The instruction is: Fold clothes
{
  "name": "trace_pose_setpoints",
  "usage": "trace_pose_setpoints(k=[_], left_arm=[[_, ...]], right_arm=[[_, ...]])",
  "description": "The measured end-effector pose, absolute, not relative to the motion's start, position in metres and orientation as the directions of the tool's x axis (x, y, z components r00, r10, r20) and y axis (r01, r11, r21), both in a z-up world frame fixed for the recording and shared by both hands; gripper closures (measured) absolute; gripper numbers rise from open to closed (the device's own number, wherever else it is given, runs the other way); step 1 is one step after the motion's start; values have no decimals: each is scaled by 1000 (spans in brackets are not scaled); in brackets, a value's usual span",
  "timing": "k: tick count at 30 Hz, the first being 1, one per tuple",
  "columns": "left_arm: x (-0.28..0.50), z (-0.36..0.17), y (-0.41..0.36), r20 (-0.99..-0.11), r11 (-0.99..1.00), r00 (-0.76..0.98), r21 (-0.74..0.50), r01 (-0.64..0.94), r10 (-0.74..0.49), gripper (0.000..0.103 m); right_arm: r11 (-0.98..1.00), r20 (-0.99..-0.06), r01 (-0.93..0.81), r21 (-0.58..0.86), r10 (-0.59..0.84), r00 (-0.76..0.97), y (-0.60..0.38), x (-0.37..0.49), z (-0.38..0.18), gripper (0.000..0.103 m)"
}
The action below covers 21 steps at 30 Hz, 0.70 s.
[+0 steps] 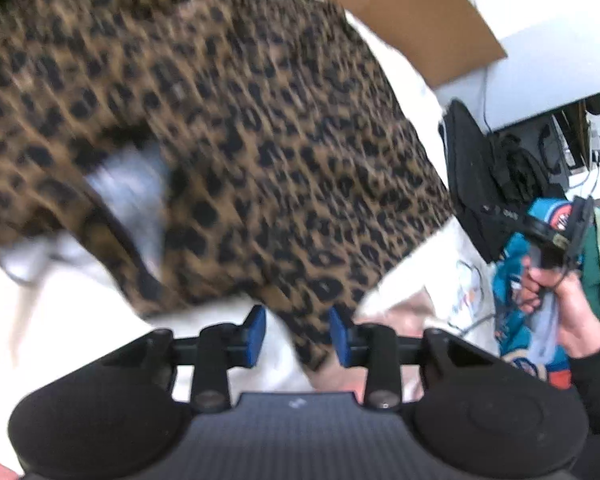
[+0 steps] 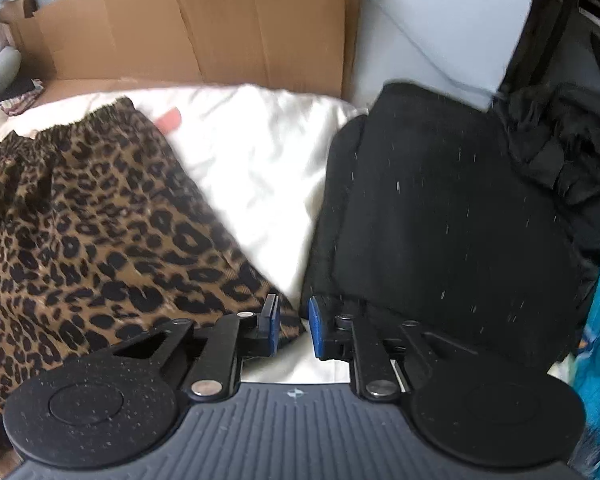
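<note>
A leopard-print garment (image 1: 240,140) with a gathered waistband (image 2: 80,124) lies spread on a white sheet (image 2: 260,168); the left wrist view of it is motion-blurred. My left gripper (image 1: 298,336) is open, and a corner of the leopard fabric lies between its blue pads (image 1: 256,336) without being pinched. My right gripper (image 2: 294,326) is open too, low over the sheet, with the garment's near right corner (image 2: 288,320) beside its left pad and nothing held. A hand (image 1: 572,304) holding the right gripper shows at the right of the left wrist view.
A folded black garment (image 2: 440,220) lies just right of the leopard one. Flattened cardboard (image 2: 220,32) stands behind the sheet. A teal printed cloth (image 1: 516,312) sits at the right edge, and dark bags (image 2: 572,152) are piled at the far right.
</note>
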<state>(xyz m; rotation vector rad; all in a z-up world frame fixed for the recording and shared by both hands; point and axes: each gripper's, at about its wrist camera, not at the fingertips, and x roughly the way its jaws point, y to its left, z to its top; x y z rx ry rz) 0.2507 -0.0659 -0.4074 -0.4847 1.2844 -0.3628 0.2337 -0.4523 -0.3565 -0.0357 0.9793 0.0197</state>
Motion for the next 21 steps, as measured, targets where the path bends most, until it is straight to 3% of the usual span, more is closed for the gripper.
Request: trace_pose_setpoints(k=[3, 5, 11, 15, 16, 18, 21], left_arm=[[252, -387, -53, -819, 864, 300, -501, 41, -489, 63], [252, -379, -50, -825, 882, 325, -464, 76, -462, 58], [253, -387, -50, -853, 915, 332, -382, 130, -403, 57], [256, -400, -51, -860, 919, 324, -370, 134, -394, 59], [255, -401, -51, -857, 915, 320, -380, 134, -403, 61], [254, -405, -51, -851, 906, 312, -401, 135, -423, 81], [252, -408, -51, -838, 890, 302, -435, 135, -455, 91]], right_arm=[[999, -817, -32, 5, 23, 577, -446, 239, -341, 85], [999, -814, -35, 34, 48, 579, -440, 241, -333, 79], [991, -819, -63, 118, 133, 558, -411, 242, -320, 62], [965, -822, -90, 247, 258, 507, -391, 235, -320, 62], [954, -822, -102, 283, 296, 487, -385, 233, -323, 62], [930, -819, -127, 345, 364, 444, -373, 226, -328, 62], [892, -808, -151, 426, 450, 379, -355, 216, -336, 62]])
